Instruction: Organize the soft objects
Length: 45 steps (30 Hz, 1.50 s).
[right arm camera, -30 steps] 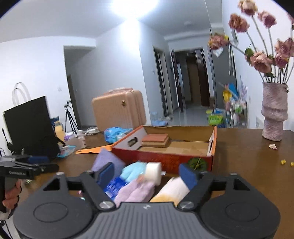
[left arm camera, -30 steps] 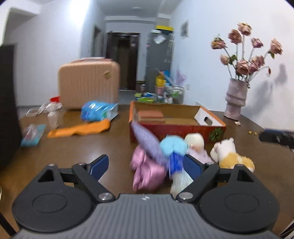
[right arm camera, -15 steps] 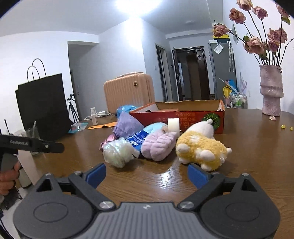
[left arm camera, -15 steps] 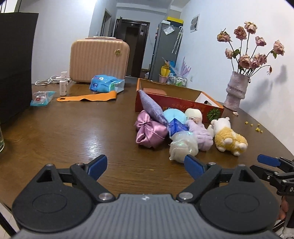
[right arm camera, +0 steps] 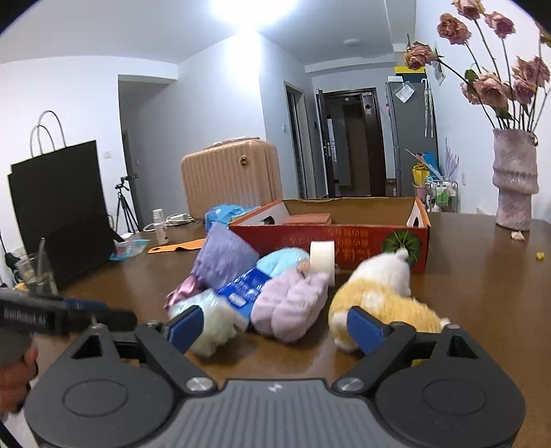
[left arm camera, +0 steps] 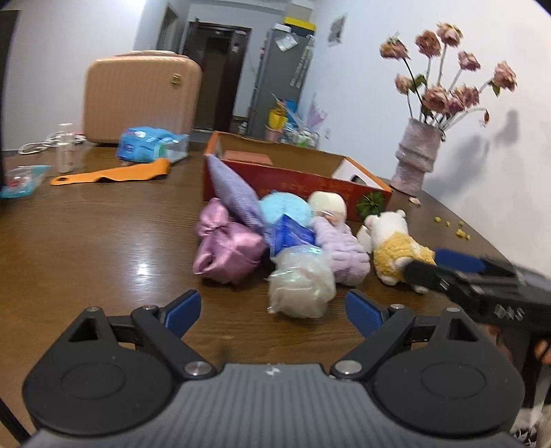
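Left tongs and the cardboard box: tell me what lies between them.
In the left wrist view, the soft-toy pile lies between the open left tongs and the cardboard box: nearest, a plastic-wrapped pale bundle, then the pink satin pouch.

White walls enclosed the room, a bright ceiling light (right arm camera: 248, 10) glared overhead, a dark door (right arm camera: 351, 141) stood at the end of the hallway beside a grey refrigerator (right arm camera: 411, 134), and a glossy brown wooden table (left arm camera: 86, 248) filled the foreground.
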### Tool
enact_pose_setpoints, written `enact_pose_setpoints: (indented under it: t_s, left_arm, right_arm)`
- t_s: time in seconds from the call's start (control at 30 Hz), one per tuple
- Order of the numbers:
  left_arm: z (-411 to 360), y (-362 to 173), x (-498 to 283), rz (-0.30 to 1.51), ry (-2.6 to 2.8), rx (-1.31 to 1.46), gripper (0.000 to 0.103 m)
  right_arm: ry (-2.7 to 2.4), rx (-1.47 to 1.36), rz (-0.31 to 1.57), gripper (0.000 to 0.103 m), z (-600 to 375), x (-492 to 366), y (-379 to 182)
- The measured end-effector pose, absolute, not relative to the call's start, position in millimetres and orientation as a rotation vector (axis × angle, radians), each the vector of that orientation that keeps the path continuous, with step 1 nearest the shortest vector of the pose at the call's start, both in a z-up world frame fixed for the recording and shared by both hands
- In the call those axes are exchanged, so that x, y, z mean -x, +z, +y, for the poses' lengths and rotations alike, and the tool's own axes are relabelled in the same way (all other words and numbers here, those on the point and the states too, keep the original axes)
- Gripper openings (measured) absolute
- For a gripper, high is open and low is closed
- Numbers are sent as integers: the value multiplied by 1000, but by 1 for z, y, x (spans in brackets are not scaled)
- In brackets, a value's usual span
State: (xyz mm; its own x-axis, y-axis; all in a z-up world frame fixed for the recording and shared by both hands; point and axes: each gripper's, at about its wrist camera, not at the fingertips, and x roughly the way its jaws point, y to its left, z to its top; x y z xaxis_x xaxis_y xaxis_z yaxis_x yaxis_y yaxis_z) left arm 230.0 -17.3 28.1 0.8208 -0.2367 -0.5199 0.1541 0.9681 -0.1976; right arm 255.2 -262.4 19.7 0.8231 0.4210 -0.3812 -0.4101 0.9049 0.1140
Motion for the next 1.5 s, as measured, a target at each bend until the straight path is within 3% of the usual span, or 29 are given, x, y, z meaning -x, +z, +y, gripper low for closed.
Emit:
enact_pose_setpoints:
  t_s: [0.23, 0.37, 0.4, 0.5, 0.57, 0.63, 1.3, 1.5]
  left_arm:
    - [-35, 18, -270, 601, -247, 129, 88]
    - [-36, 8, -288, 660, -271, 136, 64]
    - [-35, 6, -292, 671, -273, 145, 53]
    - [-31, 4, -294, 675, -270, 169, 43]
    - [-29, 6, -292, 667, -277, 175, 41]
    - [-27, 8, -288, 659, -278, 170, 40]
    - [-32, 52, -212, 536, -264, 110, 39]
    - [-37, 72, -222, 483, -270, 80, 40]
  right_arm:
    - [398, 19, 464, 76, -241, -312, 18]
    - [400, 4, 495, 69, -230, -342, 18]
    - [404, -3, 506, 67, -226, -350, 17]
    - [405, -13, 542, 48, -217, -369, 13]
    - [396, -18, 558, 30, -213, -378, 9]
    - [397, -22, 563, 20, -211, -380, 7]
    - [440, -76, 452, 16, -242, -262, 32]
    - [437, -81, 411, 16, -252, -254, 42]
